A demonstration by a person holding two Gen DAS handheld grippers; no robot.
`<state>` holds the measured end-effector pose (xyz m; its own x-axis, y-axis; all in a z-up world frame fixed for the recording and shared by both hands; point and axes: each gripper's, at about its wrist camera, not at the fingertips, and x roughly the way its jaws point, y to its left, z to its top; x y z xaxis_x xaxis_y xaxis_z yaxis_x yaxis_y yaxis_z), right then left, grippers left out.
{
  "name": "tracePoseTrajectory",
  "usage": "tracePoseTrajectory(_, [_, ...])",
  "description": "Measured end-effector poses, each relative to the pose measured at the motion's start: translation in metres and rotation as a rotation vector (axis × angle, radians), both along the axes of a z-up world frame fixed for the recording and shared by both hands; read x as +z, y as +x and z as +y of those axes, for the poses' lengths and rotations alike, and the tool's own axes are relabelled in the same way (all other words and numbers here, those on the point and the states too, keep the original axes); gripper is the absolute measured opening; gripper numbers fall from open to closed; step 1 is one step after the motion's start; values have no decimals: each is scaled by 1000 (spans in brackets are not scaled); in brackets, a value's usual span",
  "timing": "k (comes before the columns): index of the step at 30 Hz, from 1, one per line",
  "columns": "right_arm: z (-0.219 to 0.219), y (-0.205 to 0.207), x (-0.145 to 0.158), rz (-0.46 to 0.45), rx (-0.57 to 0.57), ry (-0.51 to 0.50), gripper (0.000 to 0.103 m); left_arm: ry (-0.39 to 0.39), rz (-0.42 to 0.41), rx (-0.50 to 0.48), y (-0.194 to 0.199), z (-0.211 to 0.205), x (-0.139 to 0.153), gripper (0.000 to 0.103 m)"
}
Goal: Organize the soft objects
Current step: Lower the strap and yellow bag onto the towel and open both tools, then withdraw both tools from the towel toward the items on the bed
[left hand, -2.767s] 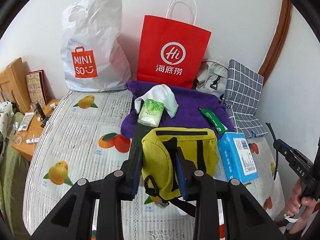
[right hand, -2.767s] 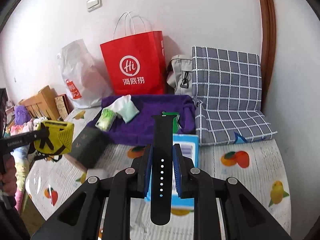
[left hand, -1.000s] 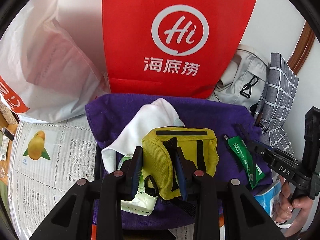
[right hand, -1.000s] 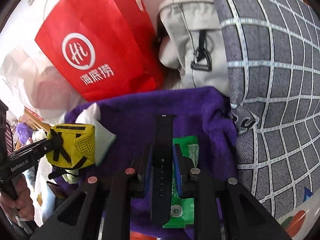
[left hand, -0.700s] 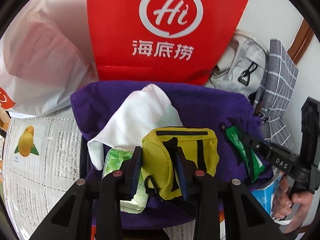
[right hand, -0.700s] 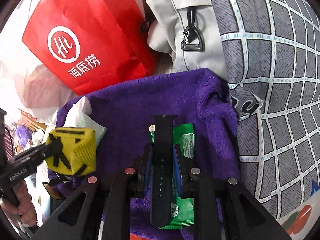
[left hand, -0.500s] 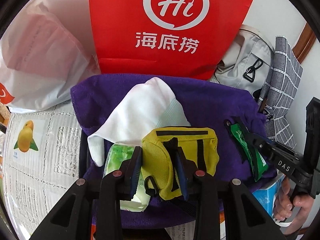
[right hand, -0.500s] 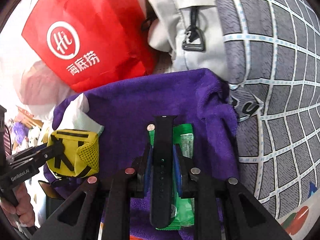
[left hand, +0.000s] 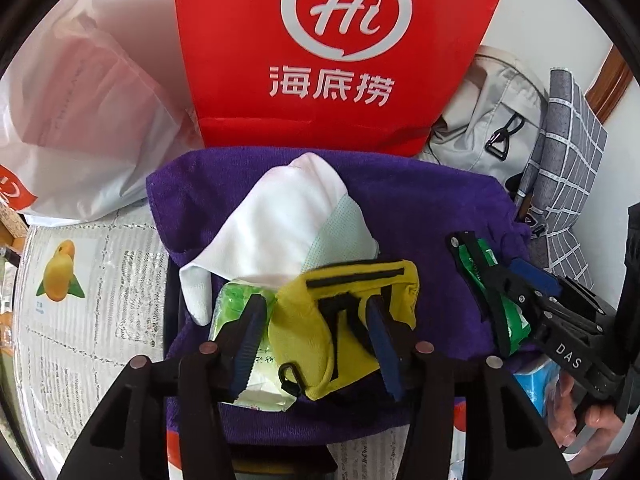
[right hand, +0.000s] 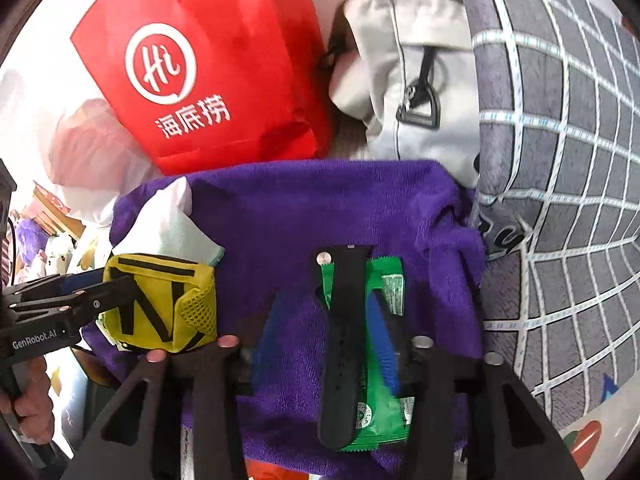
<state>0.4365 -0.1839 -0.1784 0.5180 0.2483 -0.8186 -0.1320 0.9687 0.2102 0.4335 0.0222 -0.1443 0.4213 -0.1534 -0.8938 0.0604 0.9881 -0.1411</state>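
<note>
In the left wrist view, the left gripper is spread apart, and the yellow mesh pouch lies between its two blue pads. The pad at 3 o'clock seems to touch the pouch's black strap, while the pad at 9 o'clock stands clear over the green tissue pack. I judge the pouch is released and resting on the purple towel, though I cannot tell if one pad presses it. The pouch's long axis runs from 9 to 3 o'clock, across the fingers.

In the right wrist view, the right gripper is also wide open. The black watch strap lies between its pads, with its long axis from 6 to 12 o'clock, along the fingers. It rests on top of the green sachet, which lies on the towel. The right pad is close beside the strap; the left pad is well apart from it.

Each gripper is nearer to its own object, so the coming move probably is to pull each one straight back toward 6 o'clock.

Farther, at 11 o'clock from the pouch, a white cloth lies on the towel. Behind the towel stand the red paper bag, the grey bag and the checked cushion.
</note>
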Motion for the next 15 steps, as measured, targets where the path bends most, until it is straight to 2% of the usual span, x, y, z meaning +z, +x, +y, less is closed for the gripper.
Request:
tracePoseTrajectory(7, [4,-22,27,-59,-12,-3,46,-33,-51,27,-15,15,30,54])
tracePoseTrajectory(10, [7,-44,38,-91,7,0,46,-40,-86,40,-28,21,42,60])
tracePoseTrajectory(13, [12,-73,45,-100,27,-33,46,-31,-97,43,-46,29,46,60])
tracePoseTrajectory(15, [14,-94,46,-88,54,-18,46,-46,-98,57,-59,37,46,60])
